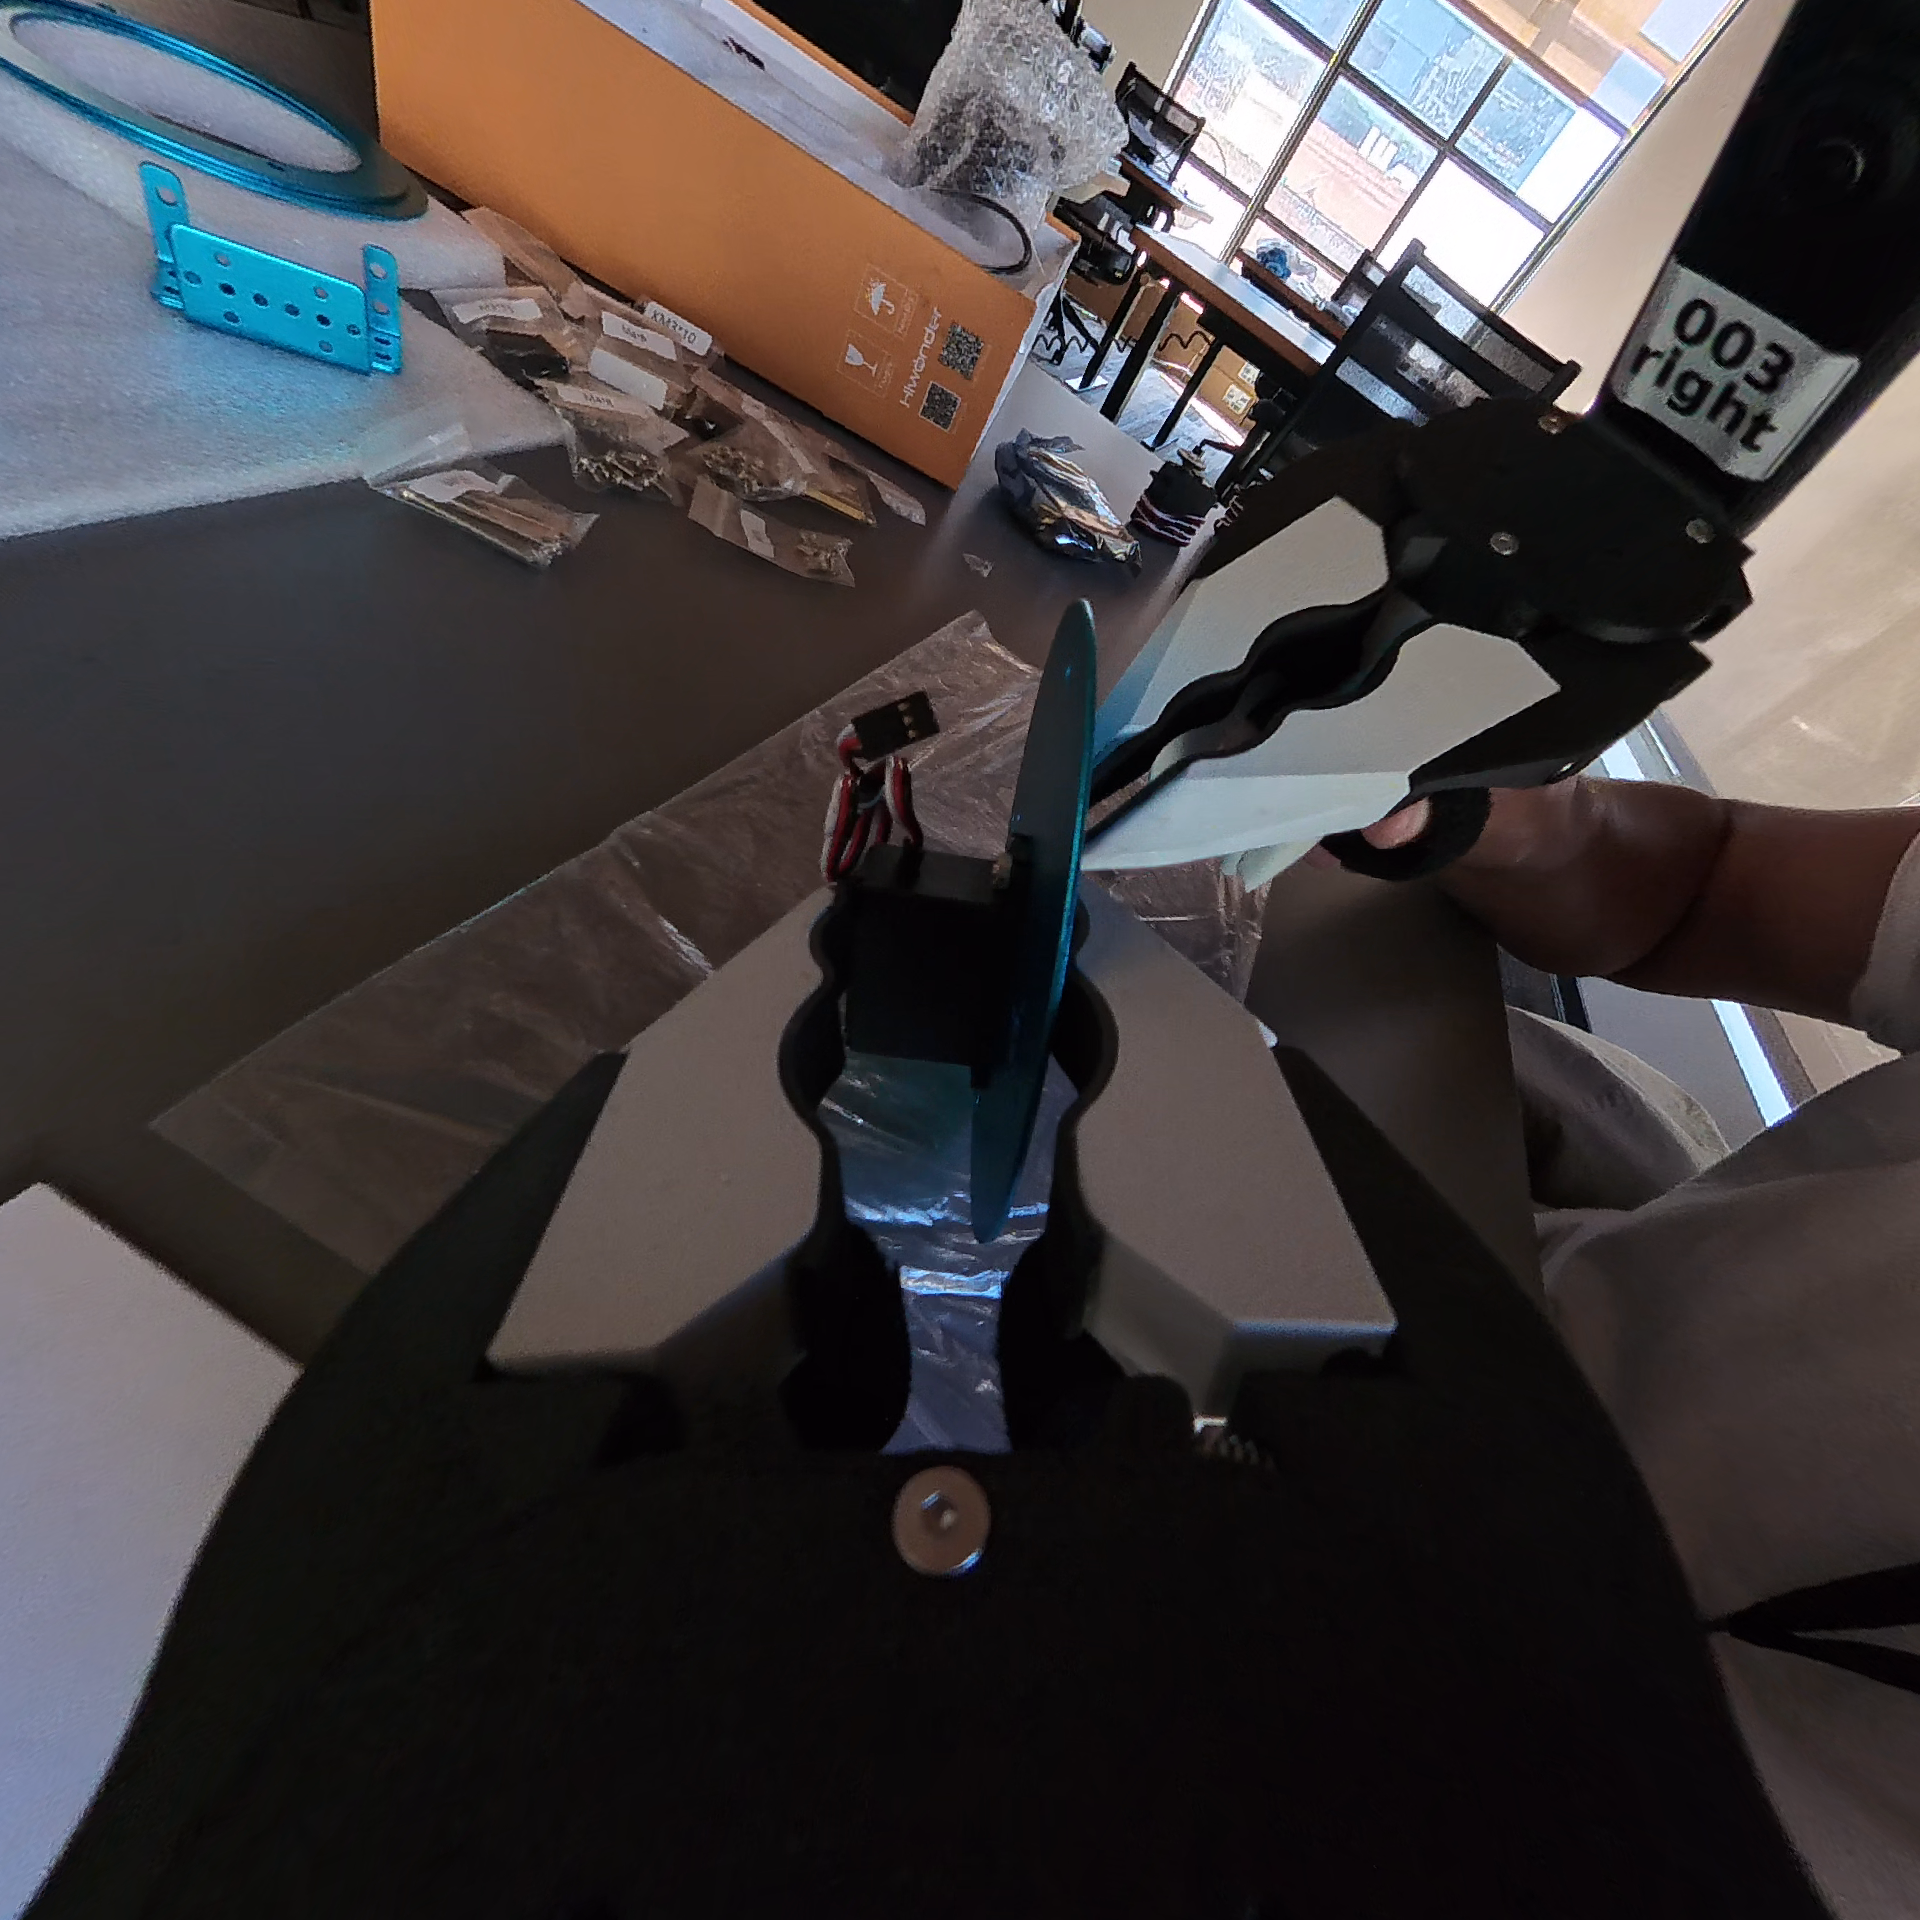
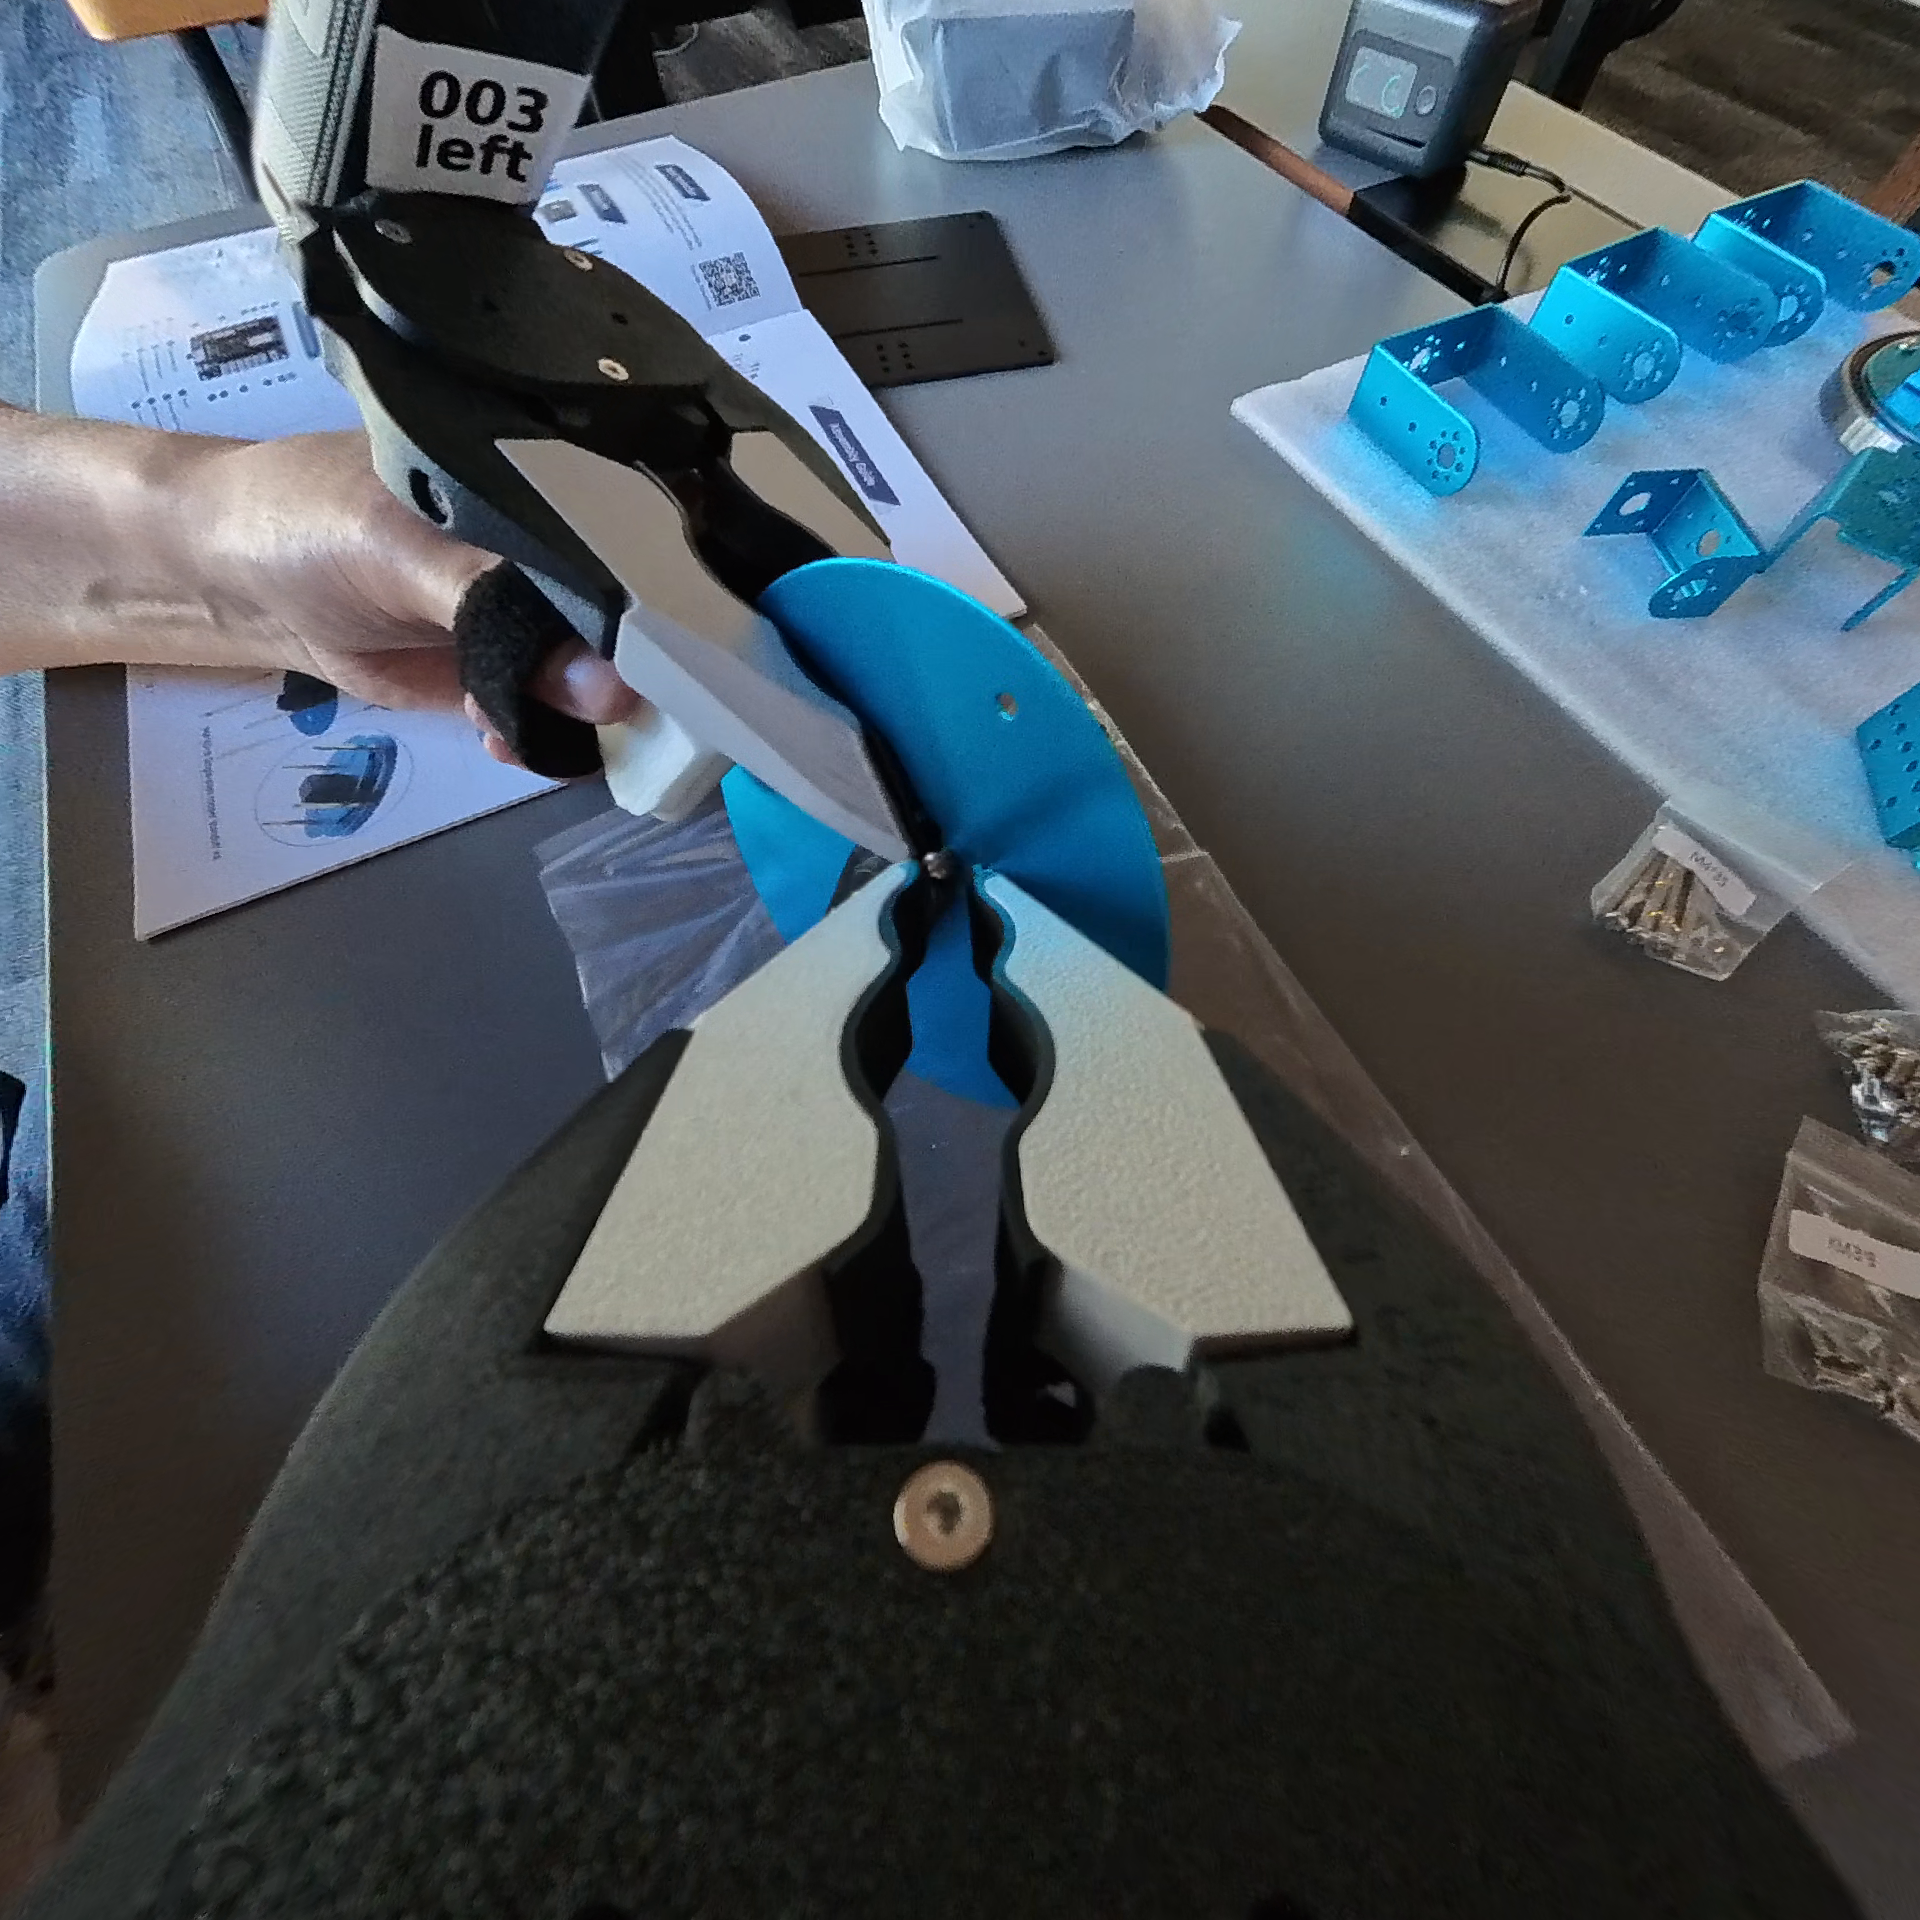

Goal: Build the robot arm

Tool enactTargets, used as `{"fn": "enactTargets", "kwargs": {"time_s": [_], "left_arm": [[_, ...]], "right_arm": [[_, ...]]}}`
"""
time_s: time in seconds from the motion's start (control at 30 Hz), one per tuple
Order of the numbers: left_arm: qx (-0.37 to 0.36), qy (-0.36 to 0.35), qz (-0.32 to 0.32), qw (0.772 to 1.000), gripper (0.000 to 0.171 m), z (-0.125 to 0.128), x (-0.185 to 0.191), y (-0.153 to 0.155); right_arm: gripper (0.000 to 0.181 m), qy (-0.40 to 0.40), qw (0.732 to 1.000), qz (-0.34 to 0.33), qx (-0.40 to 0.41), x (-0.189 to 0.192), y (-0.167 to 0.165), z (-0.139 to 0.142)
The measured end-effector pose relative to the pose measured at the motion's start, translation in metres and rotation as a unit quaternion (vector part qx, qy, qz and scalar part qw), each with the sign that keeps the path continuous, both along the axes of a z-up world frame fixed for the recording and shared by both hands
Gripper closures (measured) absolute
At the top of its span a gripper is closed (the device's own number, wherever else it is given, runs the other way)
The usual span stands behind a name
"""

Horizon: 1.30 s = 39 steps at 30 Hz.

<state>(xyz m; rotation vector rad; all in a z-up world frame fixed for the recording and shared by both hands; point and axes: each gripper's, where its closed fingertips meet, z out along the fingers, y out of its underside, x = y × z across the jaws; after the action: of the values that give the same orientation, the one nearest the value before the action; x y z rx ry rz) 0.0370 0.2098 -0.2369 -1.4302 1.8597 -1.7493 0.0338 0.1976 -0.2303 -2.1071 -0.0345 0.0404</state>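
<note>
Right, my left gripper [image 1: 951, 997] is clamped on the black servo [image 1: 914, 935] with its blue disc [image 2: 966, 748], held above the grey table [image 2: 1299, 675]. My right gripper [image 2: 940, 878] pinches a small screw [image 2: 938, 860] at the disc's face.

Black textured grippers [image 2: 940, 868], grey finger pads [image 2: 1153, 1143], silver screw, seemingly pale sleeve [image 1: 1725, 1351]

daylight through a gridded window [image 1: 1382, 135] behind dark desks [image 1: 1226, 281], grey tabletop [image 2: 1299, 644].
</note>
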Motion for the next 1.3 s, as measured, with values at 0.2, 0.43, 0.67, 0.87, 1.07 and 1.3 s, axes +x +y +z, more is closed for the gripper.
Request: {"fn": "enactTargets", "kwargs": {"time_s": [0.2, 0.43, 0.67, 0.87, 1.07, 1.3], "left_arm": [[-0.011, 0.01, 0.006, 1.0, 0.135, -0.001, 0.001, 0.003], [-0.034, 0.029, 0.013, 0.999, 0.136, -0.004, 0.002, 0.007], [-0.035, 0.031, 0.014, 0.999, 0.135, -0.004, 0.002, 0.007], [-0.028, 0.025, 0.01, 0.999, 0.135, -0.003, 0.001, 0.005], [-0.021, 0.02, 0.008, 1.0, 0.135, -0.002, 0.001, 0.004], [-0.028, 0.023, 0.008, 0.999, 0.135, -0.003, 0.001, 0.005]], "right_arm": [[0.175, -0.073, 0.997, -0.013, 0.006, 0.003, 0.002, 0.0], [0.163, -0.156, 0.987, -0.047, 0.014, 0.011, -0.004, 0.005], [0.181, -0.23, 0.972, -0.013, 0.047, -0.001, 0.0, 0.006], [0.181, -0.238, 0.97, -0.006, 0.041, -0.001, 0.007, 0.001], [0.181, -0.23, 0.972, -0.004, 0.042, -0.002, 0.007, 0.002], [0.181, -0.226, 0.973, -0.004, 0.045, -0.001, 0.003, 0.006]]}}
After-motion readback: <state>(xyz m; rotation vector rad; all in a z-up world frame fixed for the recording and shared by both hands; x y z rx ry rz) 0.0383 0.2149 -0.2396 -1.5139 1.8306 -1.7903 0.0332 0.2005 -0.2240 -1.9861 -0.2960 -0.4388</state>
